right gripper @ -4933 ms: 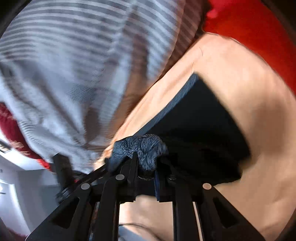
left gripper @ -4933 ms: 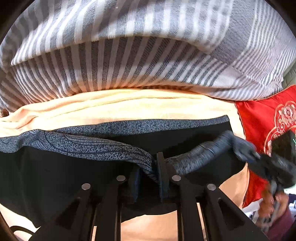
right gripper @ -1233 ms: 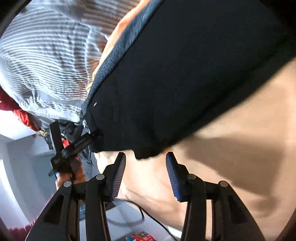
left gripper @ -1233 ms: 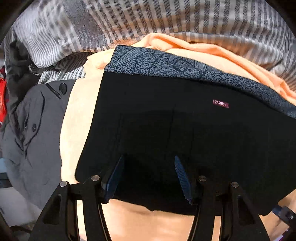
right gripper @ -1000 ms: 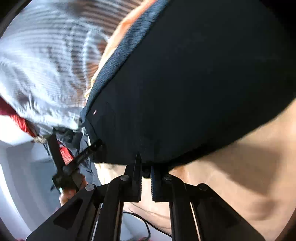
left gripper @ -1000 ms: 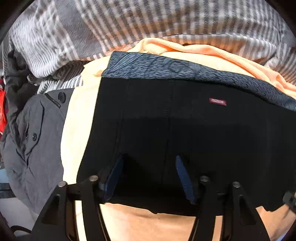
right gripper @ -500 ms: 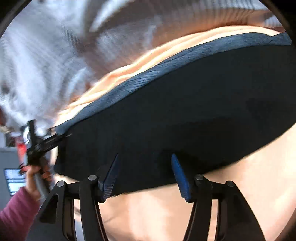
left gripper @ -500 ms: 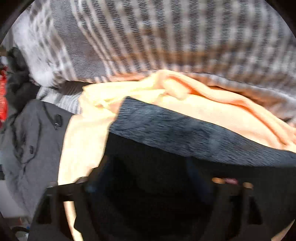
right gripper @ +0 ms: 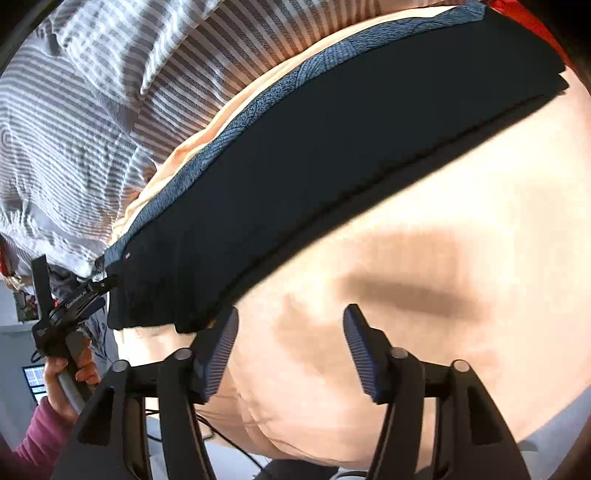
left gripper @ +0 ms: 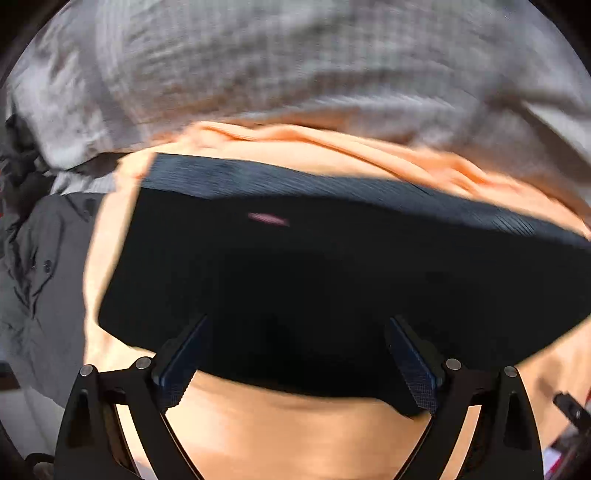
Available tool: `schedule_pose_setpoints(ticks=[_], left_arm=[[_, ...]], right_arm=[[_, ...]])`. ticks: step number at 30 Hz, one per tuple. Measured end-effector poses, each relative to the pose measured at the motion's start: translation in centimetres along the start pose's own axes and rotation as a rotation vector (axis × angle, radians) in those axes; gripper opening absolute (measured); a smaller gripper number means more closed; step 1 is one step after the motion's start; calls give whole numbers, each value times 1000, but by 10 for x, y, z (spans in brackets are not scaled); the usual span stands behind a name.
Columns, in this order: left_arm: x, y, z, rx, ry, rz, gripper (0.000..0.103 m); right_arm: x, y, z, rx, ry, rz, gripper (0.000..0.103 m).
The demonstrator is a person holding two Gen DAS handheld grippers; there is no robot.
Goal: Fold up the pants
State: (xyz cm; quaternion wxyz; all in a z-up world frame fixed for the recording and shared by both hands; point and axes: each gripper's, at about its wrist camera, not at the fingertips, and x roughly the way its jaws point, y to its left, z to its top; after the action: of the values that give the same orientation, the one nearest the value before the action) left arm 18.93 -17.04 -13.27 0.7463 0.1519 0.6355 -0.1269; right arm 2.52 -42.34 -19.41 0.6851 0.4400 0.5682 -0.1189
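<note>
Both off the pants (left gripper: 314,280) now — left hand-held gripper (left gripper: 295,354) wide, right hand-held gripper (right gripper: 291,350) opening (nothing between).

A peach-coloured sheet (right gripper: 424,229) covers the bed, bright in strong light with soft shadows. Along its far edge lies a rumpled grey-and-white striped blanket (right gripper: 74,122); it is blurred in the left wrist view. A grey buttoned garment (left gripper: 40,266) is heaped at the sheet's left edge. Red fabric (right gripper: 524,14) shows at the far right corner. Beyond the left edge, what may be a lit screen (right gripper: 35,380) stands before a pale wall (right gripper: 14,347).
</note>
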Motion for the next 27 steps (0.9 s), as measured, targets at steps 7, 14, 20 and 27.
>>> schedule_pose_setpoints(ticks=[7,14,20,27], left_arm=[[0,-85,-30,107,40,-49,95],[5,-149,-21,140,-4,-34,95],[29,-186,-6,122,-1,-26,95],[50,-190,-11,77,8,-27,96]], right_arm=[[-8,-11,-2,-5,-17,-92,80],[-38,-50,30,1,-148,-263,65],[-38,-51,105,-96,-216,-251,27],[33,-11,191,-265,-223,-211,27]])
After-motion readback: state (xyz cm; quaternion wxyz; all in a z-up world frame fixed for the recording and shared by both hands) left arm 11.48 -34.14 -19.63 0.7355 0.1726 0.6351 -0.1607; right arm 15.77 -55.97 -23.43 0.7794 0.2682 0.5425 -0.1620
